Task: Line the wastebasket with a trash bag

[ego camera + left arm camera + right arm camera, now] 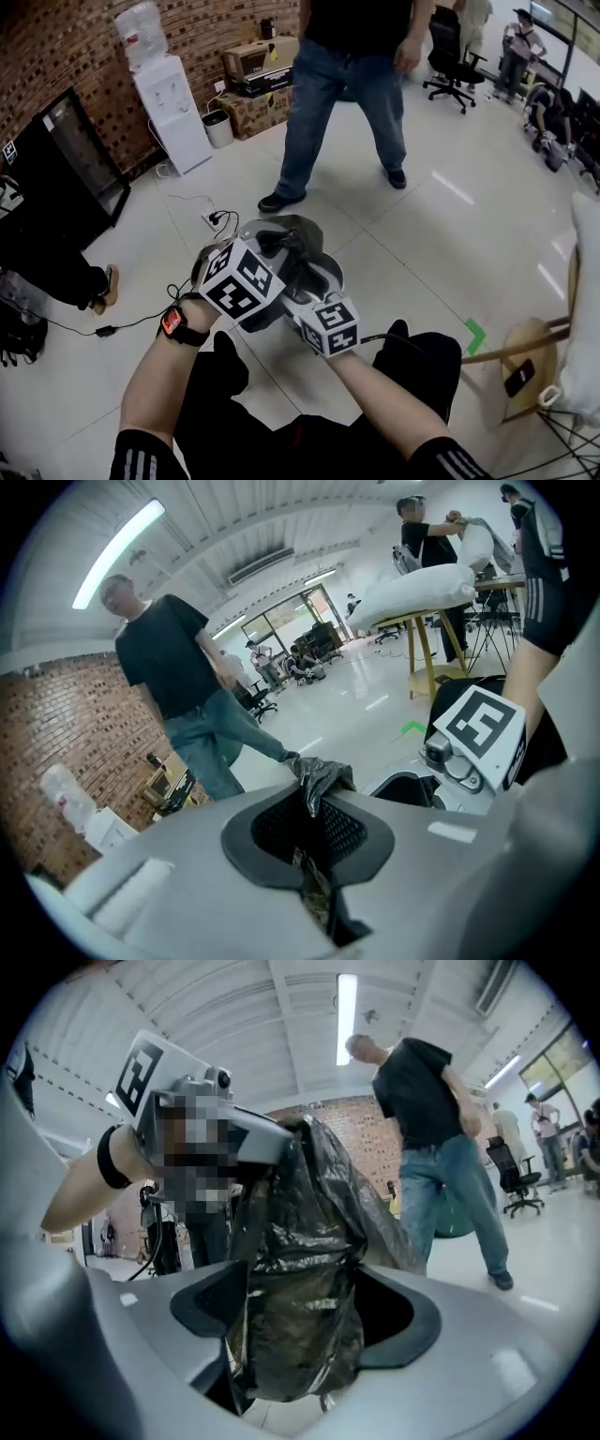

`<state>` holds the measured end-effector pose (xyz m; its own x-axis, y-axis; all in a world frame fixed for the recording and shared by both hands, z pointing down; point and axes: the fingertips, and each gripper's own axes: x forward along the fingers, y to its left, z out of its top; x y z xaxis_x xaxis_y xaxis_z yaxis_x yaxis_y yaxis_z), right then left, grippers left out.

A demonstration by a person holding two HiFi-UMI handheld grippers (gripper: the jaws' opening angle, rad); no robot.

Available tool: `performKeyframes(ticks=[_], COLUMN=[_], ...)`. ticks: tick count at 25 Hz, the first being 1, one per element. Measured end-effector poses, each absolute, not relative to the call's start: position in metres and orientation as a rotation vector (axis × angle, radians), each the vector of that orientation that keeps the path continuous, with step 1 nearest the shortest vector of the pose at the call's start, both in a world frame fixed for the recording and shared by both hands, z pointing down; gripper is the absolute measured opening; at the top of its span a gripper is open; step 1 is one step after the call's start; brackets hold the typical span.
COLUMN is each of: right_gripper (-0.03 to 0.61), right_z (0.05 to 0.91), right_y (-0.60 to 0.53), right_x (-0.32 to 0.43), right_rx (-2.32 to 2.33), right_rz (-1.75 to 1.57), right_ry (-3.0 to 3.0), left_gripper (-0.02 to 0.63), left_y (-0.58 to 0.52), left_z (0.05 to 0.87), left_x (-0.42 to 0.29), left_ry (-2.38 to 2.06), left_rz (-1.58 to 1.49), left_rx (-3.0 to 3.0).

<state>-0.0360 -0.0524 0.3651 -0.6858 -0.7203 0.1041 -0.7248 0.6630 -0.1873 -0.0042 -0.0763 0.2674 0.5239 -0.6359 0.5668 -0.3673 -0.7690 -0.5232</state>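
Left claw [312, 841] pinches crumpled black plastic trash bag [302, 1241]; right claw [305, 1330] spread round it. Likely limp, slippery: grip the hem.

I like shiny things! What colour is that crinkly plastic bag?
Black and glossy. The crinkled plastic trash bag shows best in the right gripper view.

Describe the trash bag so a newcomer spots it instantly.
Follow the person's forearms up from the head view's bottom edge to the two marker cubes. The trash bag is bunched past them, pinched in the shut left tool and hanging through the open right tool. It's the only crinkled, glossy black film among hard grey plastic.
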Motion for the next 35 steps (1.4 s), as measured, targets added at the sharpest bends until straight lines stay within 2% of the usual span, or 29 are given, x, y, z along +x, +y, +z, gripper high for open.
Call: performKeyframes(ticks=[6, 8, 10, 14, 21, 25, 29, 31, 35], right_gripper=[0.356, 0.286, 0.172, 0.008, 0.006, 0.006, 0.006, 0.008, 0.006], right_z=[0.382, 0.395, 0.406, 0.423, 0.439, 0.433, 0.448, 0.464, 0.49], right_y=[-0.054, -0.061, -0.068, -0.087, -0.134, -0.164, -0.188, -0.197, -0.205], right_x=[-0.028, -0.015, 0.002, 0.038, 0.075, 0.083, 0.082, 0.082, 0.085], right_rx=[1.254, 1.279, 1.306, 1.352, 1.28, 1.228, 1.134, 1.103, 1.065], right_rz=[0.414, 0.376, 0.323, 0.247, 0.157, 0.081, 0.058, 0.085, 0.196], right_ry=[-2.741, -2.668, -2.607, -2.5, -2.393, -2.35, -2.279, -2.231, -2.161], left_gripper=[0.001, 0.001, 0.001, 0.0, 0.013, 0.068, 0.184, 0.204, 0.204], left_y=[-0.08, -0.083, -0.089, -0.105, -0.139, -0.154, -0.167, -0.17, -0.168], left_z=[0.275, 0.284, 0.296, 0.322, 0.365, 0.377, 0.401, 0.419, 0.449], left_x=[0.012, 0.012, 0.01, -0.002, -0.026, -0.035, -0.046, -0.055, -0.083], left_ry=[0.807, 0.812, 0.825, 0.872, 0.948, 0.958, 0.956, 0.954, 0.953], left_rz=[-1.132, -1.143, -1.155, -1.177, -1.238, -1.256, -1.309, -1.331, -1.431], left_rx=[-2.425, -2.431, -2.441, -2.47, -2.492, -2.503, -2.574, -2.654, -2.723])
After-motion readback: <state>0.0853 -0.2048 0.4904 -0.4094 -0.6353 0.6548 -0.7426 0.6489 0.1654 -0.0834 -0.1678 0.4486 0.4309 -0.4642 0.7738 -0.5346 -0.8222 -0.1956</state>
